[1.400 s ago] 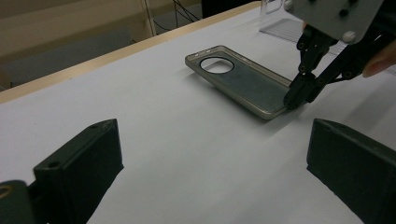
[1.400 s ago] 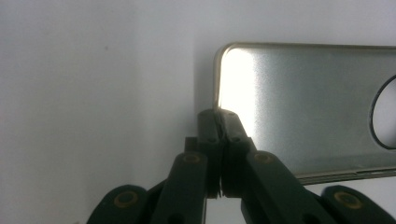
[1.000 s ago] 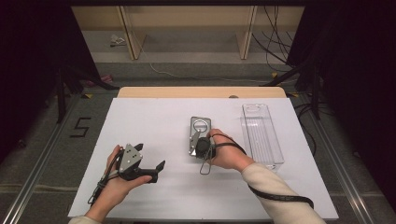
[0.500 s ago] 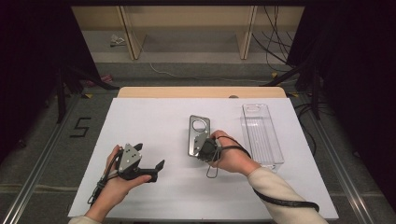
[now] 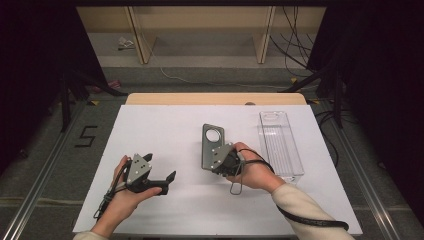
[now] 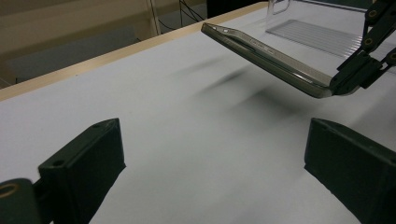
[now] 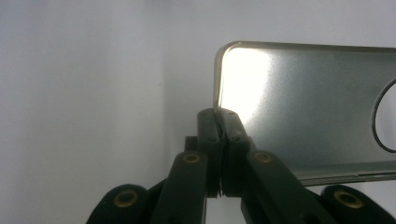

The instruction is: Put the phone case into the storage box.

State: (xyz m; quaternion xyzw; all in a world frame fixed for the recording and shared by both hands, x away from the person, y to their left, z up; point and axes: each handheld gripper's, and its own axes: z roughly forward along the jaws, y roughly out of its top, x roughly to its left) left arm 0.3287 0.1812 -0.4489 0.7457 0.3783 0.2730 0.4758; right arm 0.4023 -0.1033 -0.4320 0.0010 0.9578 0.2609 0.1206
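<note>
Clearly the right gripper [image 5: 218,161] has its jaws clamped on the near edge of the phone case [image 5: 212,141], a thin grey shell with a round camera hole at its far end. In the right gripper view the two jaws meet tight on the case's rim beside a rounded corner [image 7: 223,56], a sensible place to pinch, since the rim is the one part thin enough to take between them. Seen from the left gripper view, the case [image 6: 261,58] hangs tilted in the air, its far end raised and a soft shadow beneath it, so it appears lifted off the white worktop [image 5: 165,125] and not resting on it. Held by one edge like this, it could swing or slip if moved sharply. The left gripper [image 5: 155,175] waits well apart on the person's left, jaws spread wide with nothing between them, pointed toward the case as if ready to take its free end. A clear plastic tray [image 5: 280,142] lies just beside the right hand, probably where the case belongs.
</note>
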